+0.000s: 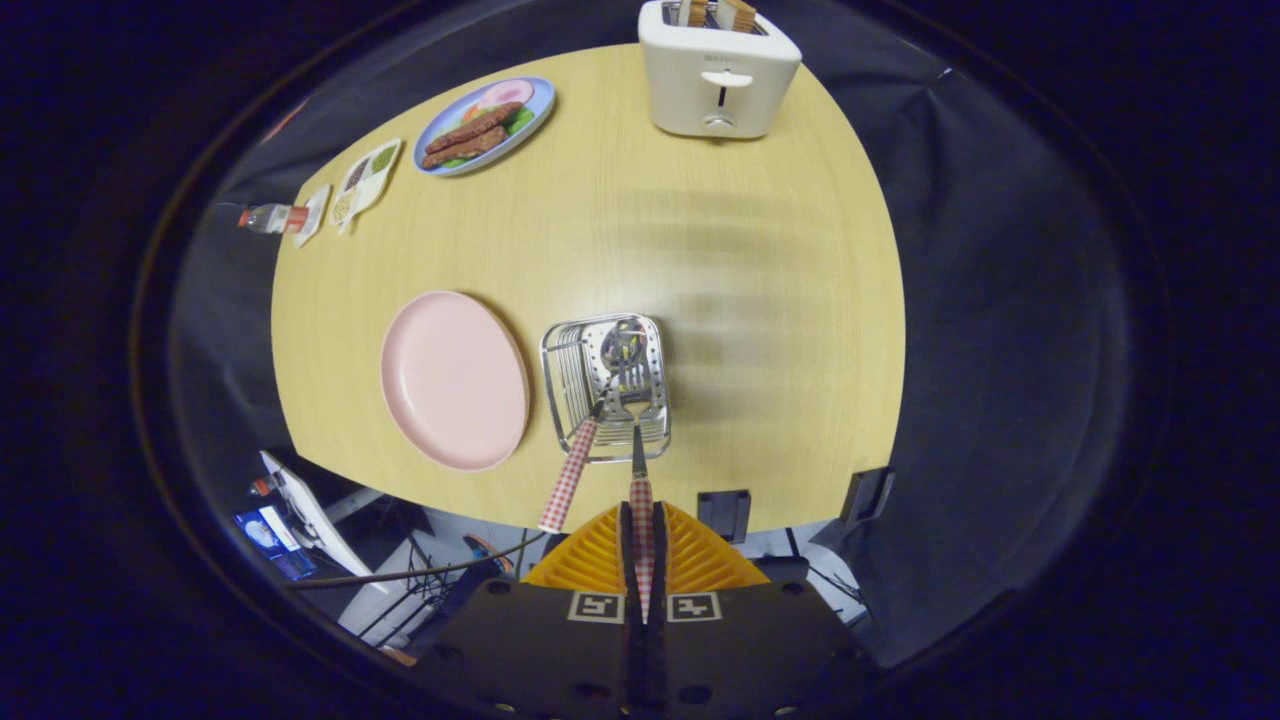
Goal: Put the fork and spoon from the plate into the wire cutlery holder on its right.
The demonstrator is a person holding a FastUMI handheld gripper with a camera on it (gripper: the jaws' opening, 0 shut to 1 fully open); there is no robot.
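My tongs [641,560] are closed on the checked handle of the fork [640,470], its head down inside the wire cutlery holder [606,388]. The spoon [580,455] leans in there too. The holder stands near the desk's [740,290] front edge, just beside the pink plate [455,380].

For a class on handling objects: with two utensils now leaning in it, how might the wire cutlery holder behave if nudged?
The wire cutlery holder is open wire, so probably light and easy to slide on the smooth table. The long checked handles lean out over its rim, so it may tip toward them. The gripper is shut on one utensil; tugging that could drag the holder.
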